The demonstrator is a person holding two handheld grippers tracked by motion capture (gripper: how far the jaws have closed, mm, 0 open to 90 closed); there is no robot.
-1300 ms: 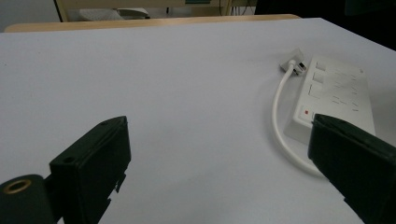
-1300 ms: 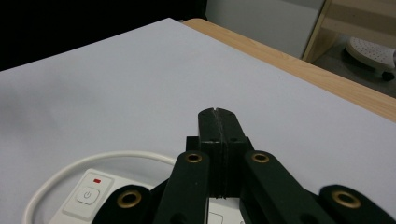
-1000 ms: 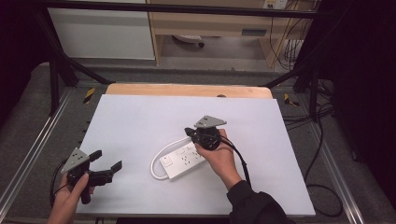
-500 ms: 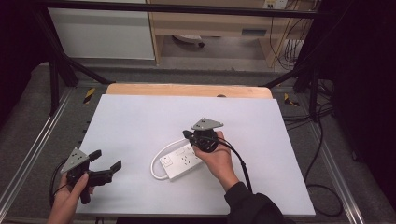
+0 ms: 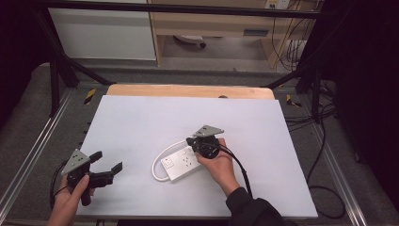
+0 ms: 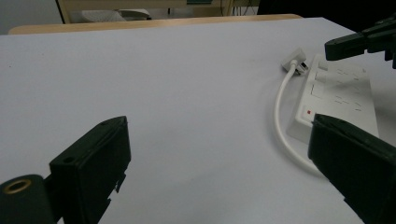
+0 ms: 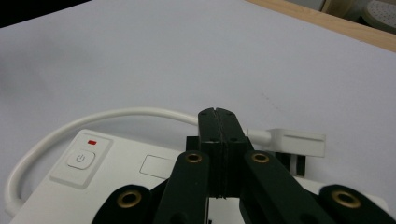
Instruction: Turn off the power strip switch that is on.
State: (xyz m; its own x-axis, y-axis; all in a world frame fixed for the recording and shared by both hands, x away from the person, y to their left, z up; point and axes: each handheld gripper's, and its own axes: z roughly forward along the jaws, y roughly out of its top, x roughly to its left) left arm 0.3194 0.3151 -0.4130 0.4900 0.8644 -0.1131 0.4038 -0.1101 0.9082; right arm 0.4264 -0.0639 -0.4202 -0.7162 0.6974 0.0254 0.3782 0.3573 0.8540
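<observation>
At the table's near left edge the left gripper (image 5: 106,169) rests with jaws apart, holding nothing. Mid-table, the right gripper (image 7: 218,116), jaws pressed together and empty, hangs over the power strip (image 5: 184,164); judged best lowered squarely onto its power button (image 7: 81,158), avoiding the plug (image 7: 299,142) beyond.

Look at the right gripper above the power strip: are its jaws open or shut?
Shut. In the right gripper view, the right gripper has its two black jaws pressed together with nothing between them, above the white power strip.

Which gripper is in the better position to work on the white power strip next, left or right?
Right. The right gripper, jaws shut, is directly over the power strip. The left gripper, open, is far away near the table's corner.
</observation>
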